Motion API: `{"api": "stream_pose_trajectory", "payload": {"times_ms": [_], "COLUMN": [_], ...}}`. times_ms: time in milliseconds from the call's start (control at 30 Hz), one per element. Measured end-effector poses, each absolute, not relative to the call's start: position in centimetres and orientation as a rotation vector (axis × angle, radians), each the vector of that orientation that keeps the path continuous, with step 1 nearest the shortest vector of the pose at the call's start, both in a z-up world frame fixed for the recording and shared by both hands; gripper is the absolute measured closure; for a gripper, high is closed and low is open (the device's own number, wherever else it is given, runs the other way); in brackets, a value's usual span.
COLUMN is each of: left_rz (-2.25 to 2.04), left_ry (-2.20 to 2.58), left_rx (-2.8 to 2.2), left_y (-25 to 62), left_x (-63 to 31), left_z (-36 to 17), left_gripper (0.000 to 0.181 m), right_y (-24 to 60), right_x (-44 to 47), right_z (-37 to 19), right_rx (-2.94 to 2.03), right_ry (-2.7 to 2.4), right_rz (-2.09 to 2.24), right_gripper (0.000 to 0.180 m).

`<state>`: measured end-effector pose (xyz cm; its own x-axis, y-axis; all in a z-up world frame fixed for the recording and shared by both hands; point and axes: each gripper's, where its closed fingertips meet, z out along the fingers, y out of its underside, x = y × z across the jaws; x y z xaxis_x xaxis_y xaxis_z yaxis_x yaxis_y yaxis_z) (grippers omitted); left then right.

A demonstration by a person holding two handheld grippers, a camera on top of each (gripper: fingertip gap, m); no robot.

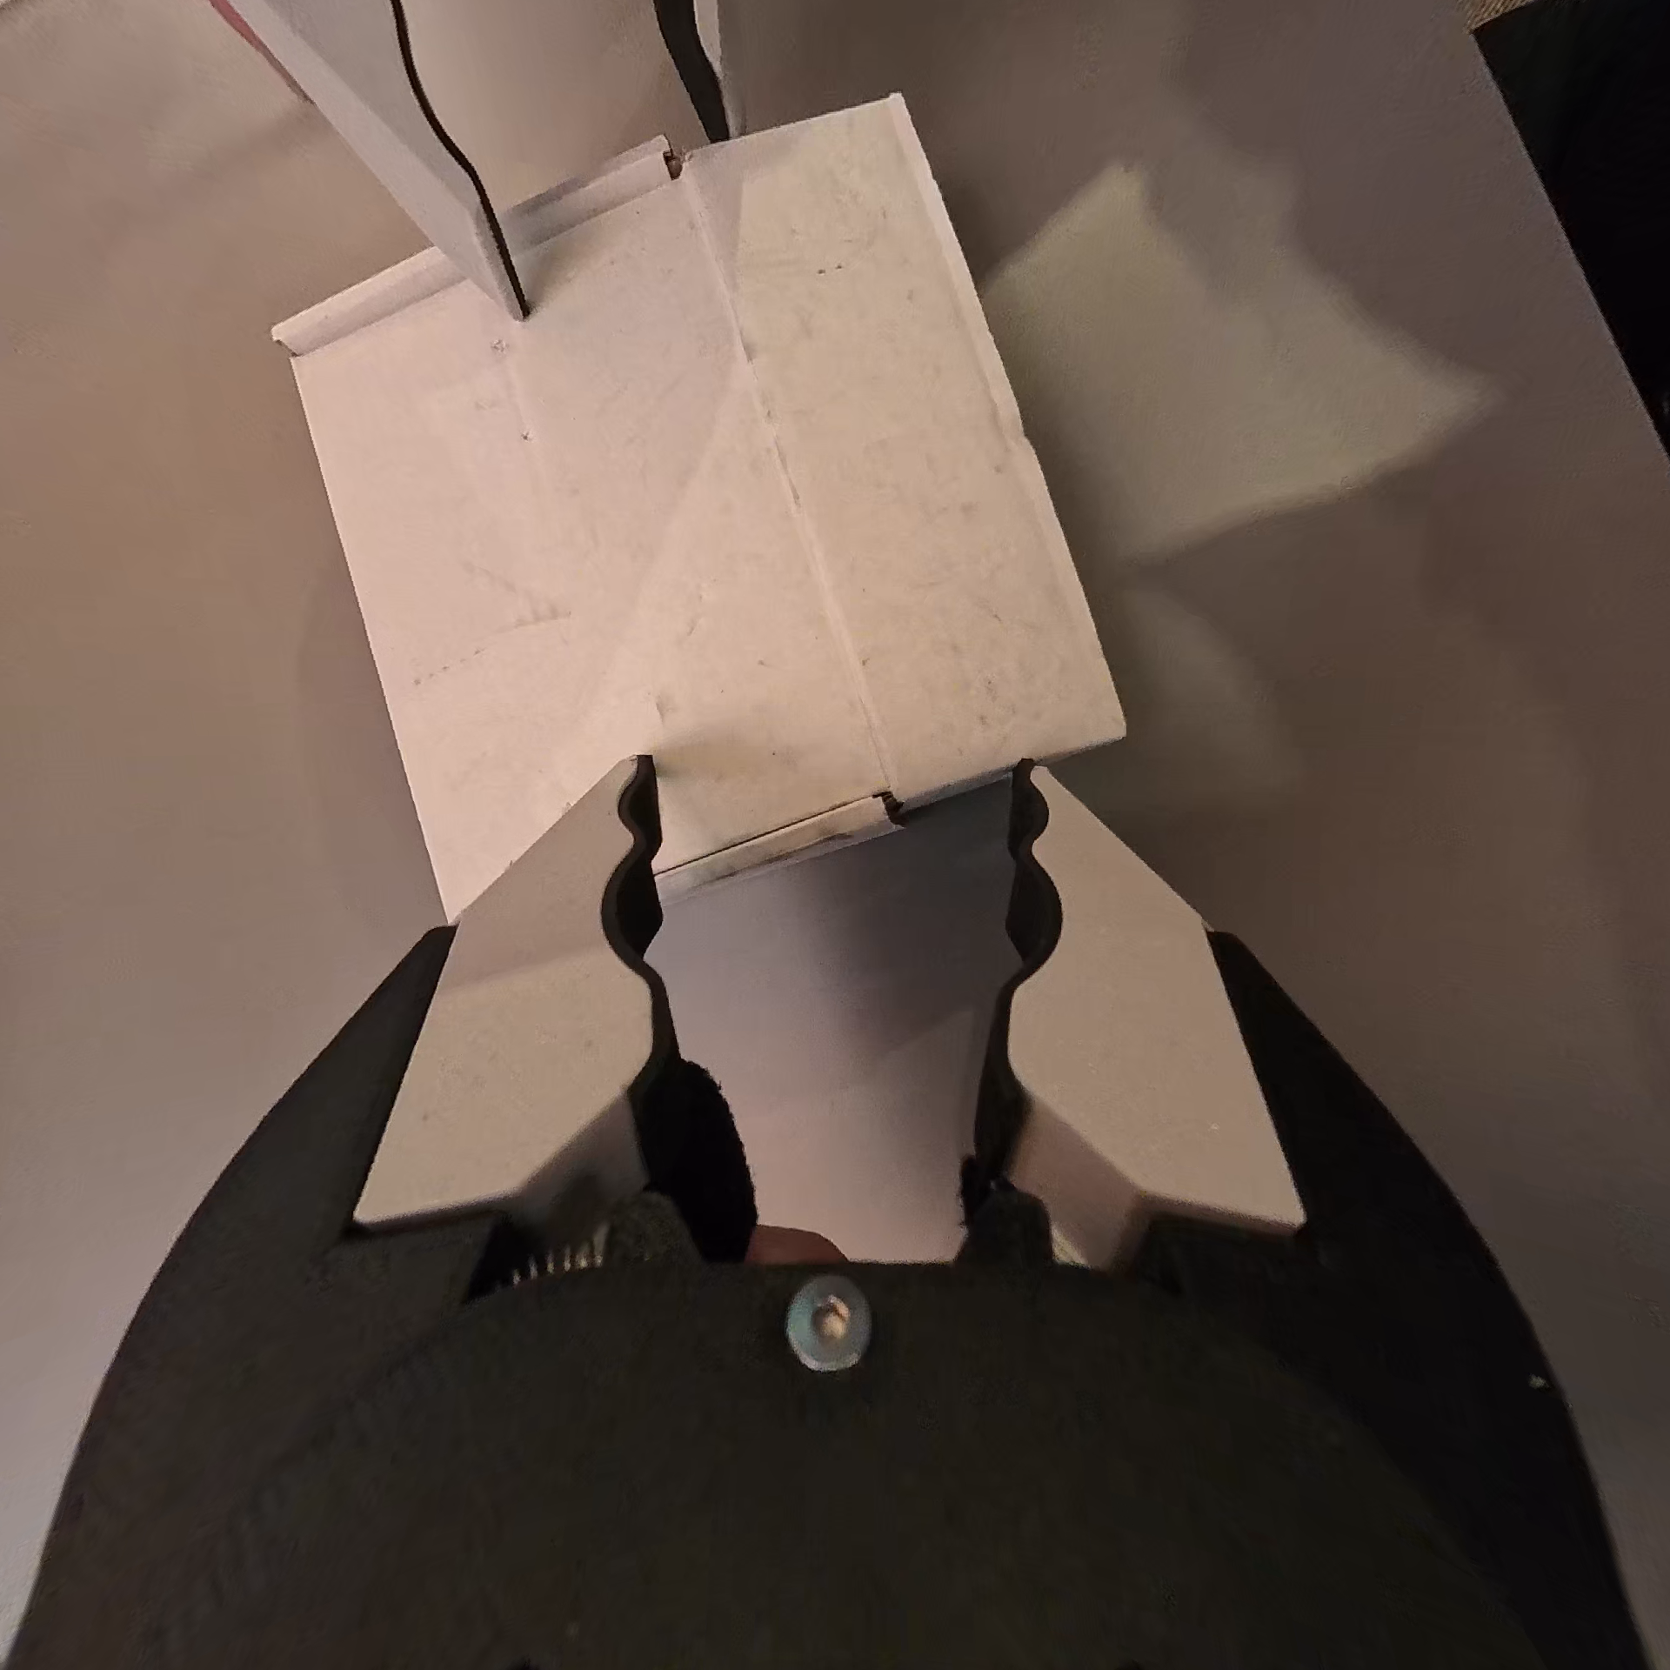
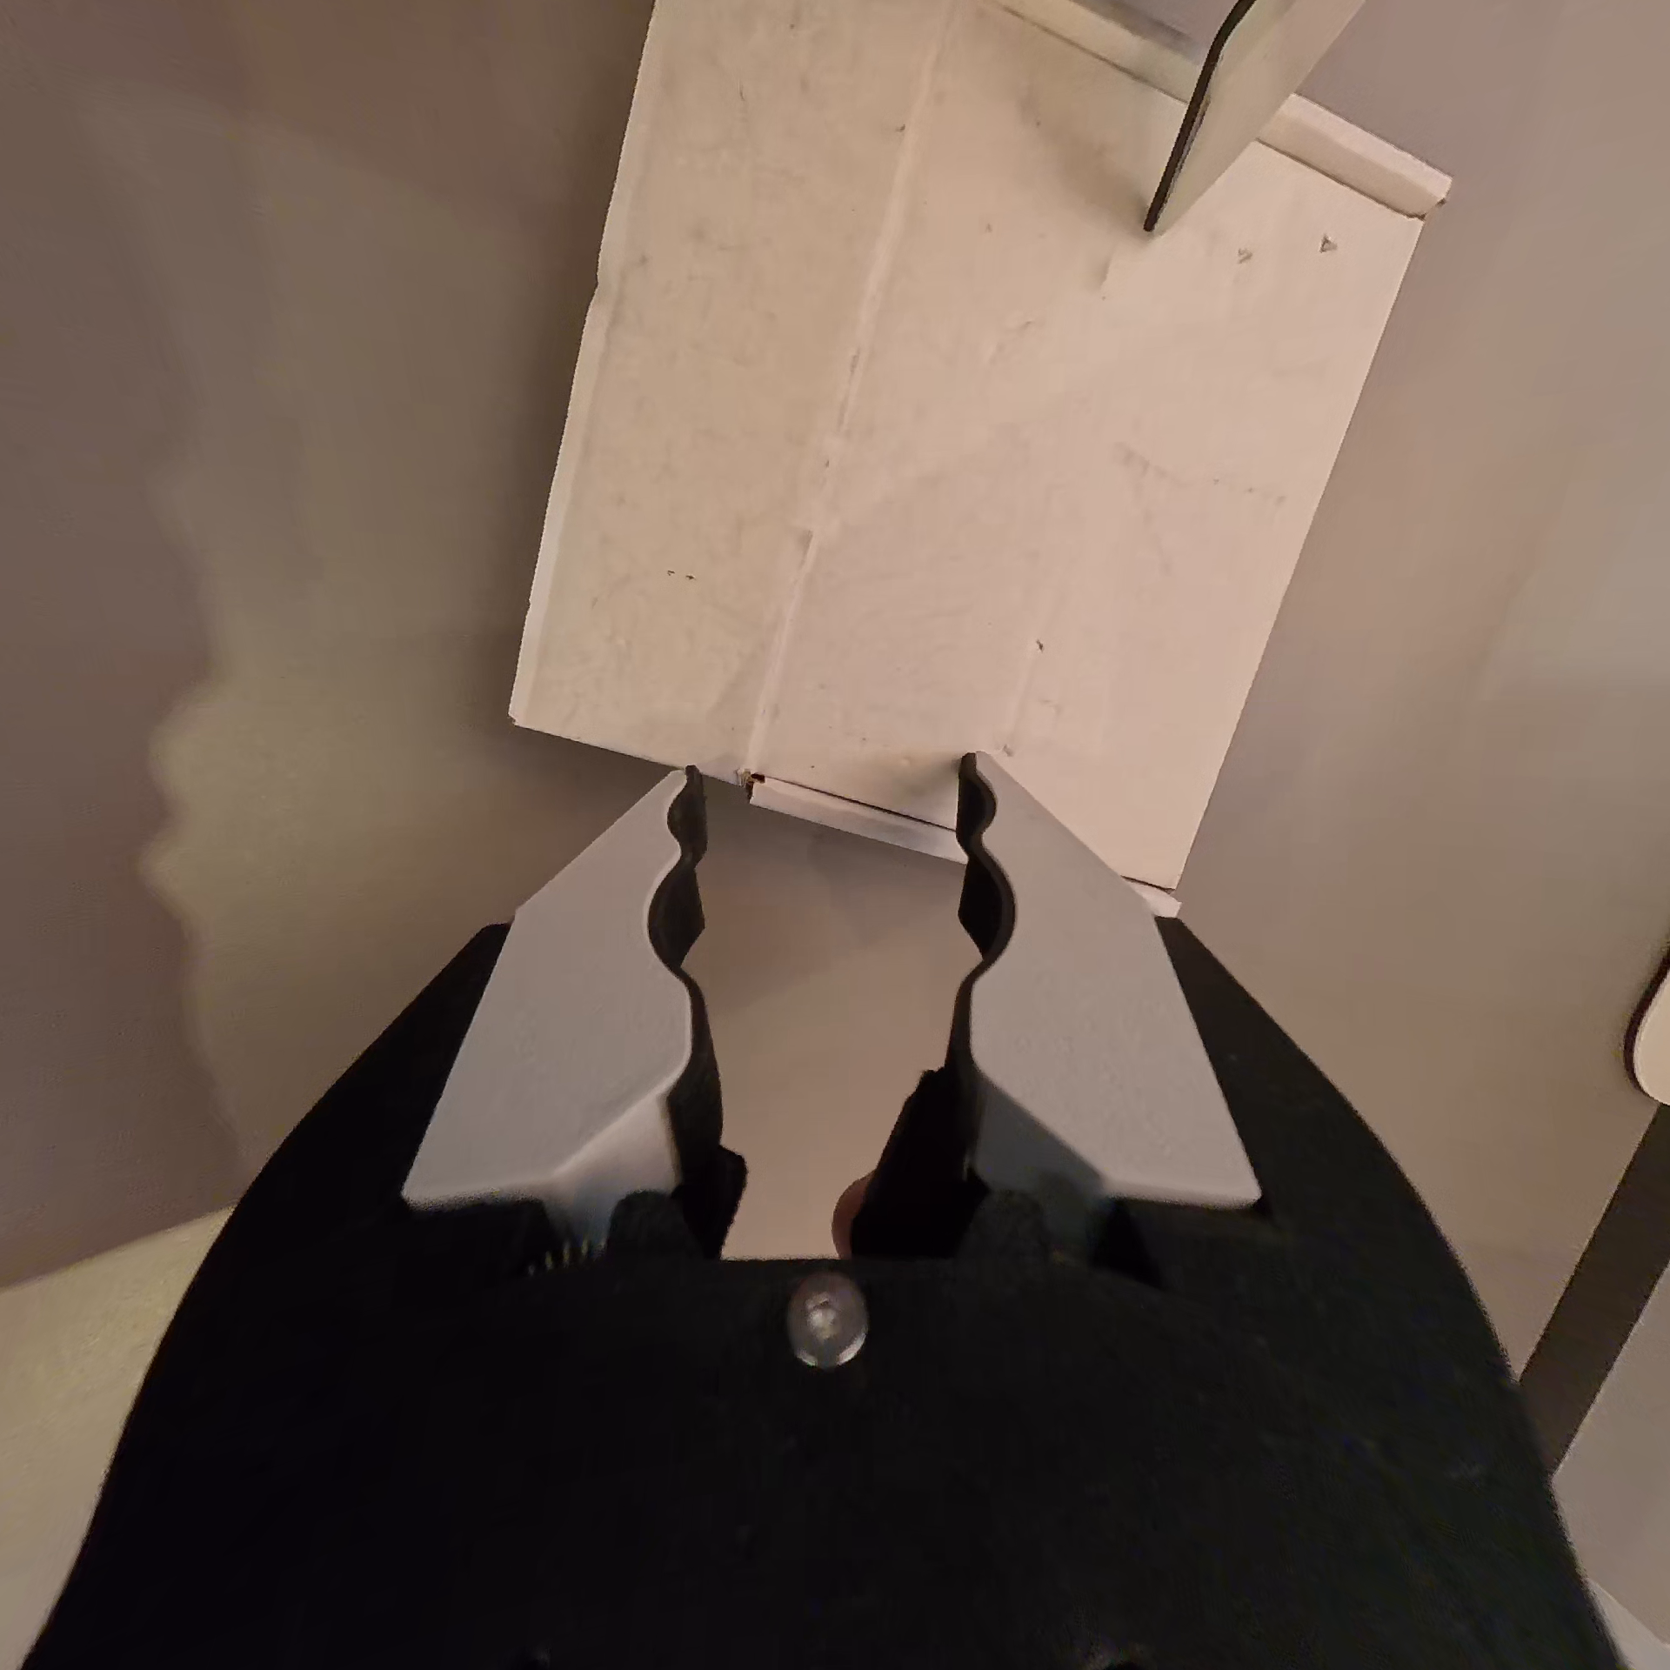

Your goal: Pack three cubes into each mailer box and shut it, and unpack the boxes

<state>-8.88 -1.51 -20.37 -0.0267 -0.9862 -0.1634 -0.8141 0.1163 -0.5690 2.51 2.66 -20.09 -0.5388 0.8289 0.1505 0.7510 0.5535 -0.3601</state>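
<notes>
A plain grey table (image 1: 181, 633) fills both wrist views. At about two o'clock in the left wrist view a pale, blurred patch (image 1: 1220, 407) lies on the surface; whether it is a second box or only a reflection is hard to tell. A dark edge (image 1: 1590, 181) runs down the far right of that view. In the right wrist view a pale rounded object (image 2: 1649, 1030) peeks in at three o'clock, cut off by the frame.

The white mailer box (image 1: 705, 506) lies shut on the table, its lid scuffed and creased, its front flap tucked in. Nothing lies between it and either tool.

In the left wrist view the left gripper (image 1: 840, 768) has its fingers spread wide, with nothing between them; the tips sit at the near edge of the box, straddling its near corner, and contact with the cardboard cannot be made out. At eleven o'clock the right gripper (image 1: 506, 271) comes in over the far edge of the lid, one finger tip (image 1: 520, 307) at or just above the lid.

In the right wrist view the mailer box (image 2: 949, 452) lies at twelve o'clock. The right gripper (image 2: 831, 768) is parted moderately, narrower than the left, and empty, its tips at the near edge by the front flap (image 2: 858, 809). The left gripper's finger (image 2: 1202, 136) reaches in from one o'clock over the opposite side. Both tools tilt downward, facing each other across the box.
</notes>
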Motion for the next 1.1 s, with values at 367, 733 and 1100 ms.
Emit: {"api": "stream_pose_trajectory", "payload": {"times_ms": [367,733,1100], "left_rz": [-0.200,0.022,-0.144], "left_ry": [1.926,1.889,1.813], "left_rx": [-1.618,-1.535,-1.661], "left_y": [-1.2,-0.7,-1.4], "left_x": [-9.0,-9.1,-8.4], "left_z": [-21.2,-21.7,-21.3], "left_gripper": [0.104,0.108,0.102], "right_y": [2.8,3.1,2.9], "right_x": [2.5,2.4,2.4], "right_z": [-20.3,-20.5,-20.6], "right_rx": [-1.249,-1.176,-1.296], "right_ry": [-2.476,-2.427,-2.400], "right_rz": [0.228,0.080,0.156], "right_gripper": [0.127,0.130,0.117]}}
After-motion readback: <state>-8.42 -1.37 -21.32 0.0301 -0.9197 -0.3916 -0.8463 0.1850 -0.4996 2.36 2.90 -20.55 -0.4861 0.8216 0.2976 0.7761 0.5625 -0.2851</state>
